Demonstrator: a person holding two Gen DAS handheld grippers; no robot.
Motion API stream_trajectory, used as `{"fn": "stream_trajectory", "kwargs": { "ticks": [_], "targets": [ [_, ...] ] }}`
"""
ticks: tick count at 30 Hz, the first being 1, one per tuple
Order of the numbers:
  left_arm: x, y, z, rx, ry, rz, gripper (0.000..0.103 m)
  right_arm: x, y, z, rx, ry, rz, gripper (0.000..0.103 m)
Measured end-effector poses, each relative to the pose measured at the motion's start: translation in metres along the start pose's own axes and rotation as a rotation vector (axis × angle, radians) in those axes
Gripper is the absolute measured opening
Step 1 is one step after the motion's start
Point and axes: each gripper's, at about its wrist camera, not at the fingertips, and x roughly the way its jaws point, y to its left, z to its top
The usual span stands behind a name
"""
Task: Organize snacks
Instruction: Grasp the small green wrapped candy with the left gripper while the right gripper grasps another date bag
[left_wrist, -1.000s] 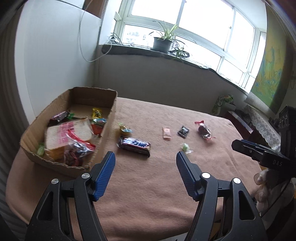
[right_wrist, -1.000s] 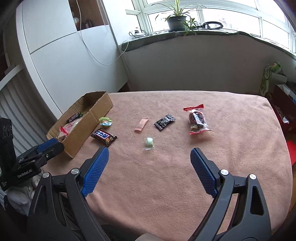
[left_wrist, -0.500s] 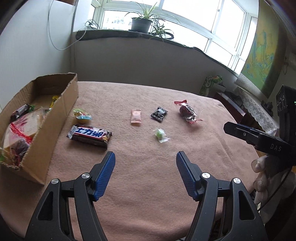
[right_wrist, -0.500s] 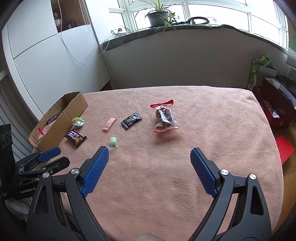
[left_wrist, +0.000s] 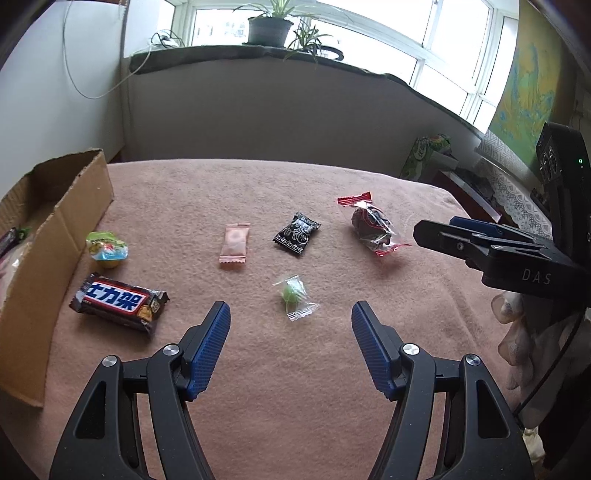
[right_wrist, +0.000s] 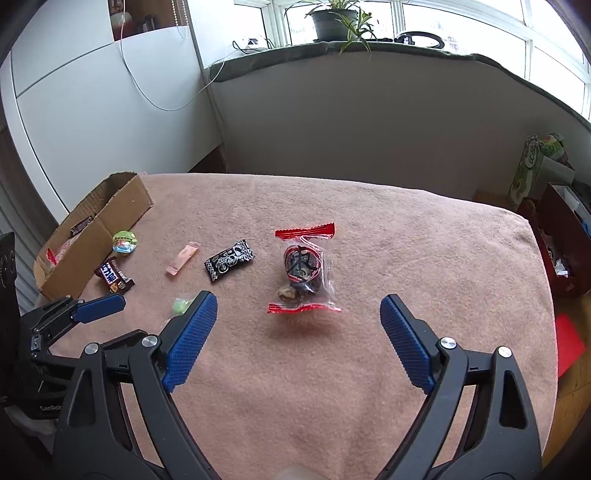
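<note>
Loose snacks lie on the pink tablecloth (left_wrist: 295, 387). My left gripper (left_wrist: 291, 314) is open and empty, just short of a small green candy (left_wrist: 292, 293). Beyond lie a pink sachet (left_wrist: 234, 243), a black packet (left_wrist: 297, 233), a chocolate bar (left_wrist: 118, 305) and a jelly cup (left_wrist: 107, 249). My right gripper (right_wrist: 298, 306) is open and empty, its fingers either side of a clear red-edged bag (right_wrist: 303, 267) that lies just ahead. The cardboard box (left_wrist: 44, 236) with several snacks stands at the left, and it also shows in the right wrist view (right_wrist: 92, 229).
A wall with a windowsill and potted plant (right_wrist: 334, 18) runs behind the table. A white cabinet (right_wrist: 92, 110) stands at the left. Boxes and a bag (right_wrist: 535, 170) sit on the floor past the table's right edge (right_wrist: 543, 258).
Both grippers have swung to the right and moved closer to the table. The green candy now sits before the left gripper and the red-edged bag before the right. Both stay open.
</note>
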Motion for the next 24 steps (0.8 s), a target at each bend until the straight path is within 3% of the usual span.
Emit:
{"fn": "stream_trajectory", "kwargs": {
  "ticks": [4,8,18,21,24],
  "targets": [
    [0.016,-0.011,0.001,0.034,0.040,0.005,0.066,0.021,-0.001,0.007,-0.007,0.021,0.012,0.092],
    [0.030,-0.015,0.002,0.054,0.062,0.033,0.051,0.043,-0.007,0.010,0.005,0.054,0.016,0.092],
    [0.039,-0.012,0.008,0.049,0.075,0.041,0.033,0.070,-0.008,0.014,-0.004,0.096,0.031,0.091],
    [0.043,-0.013,0.011,0.046,0.073,0.039,0.028,0.075,-0.005,0.015,-0.015,0.115,0.030,0.079],
    [0.044,-0.012,0.012,0.038,0.069,0.036,0.024,0.078,-0.002,0.014,-0.027,0.121,0.016,0.076]
  ]
}}
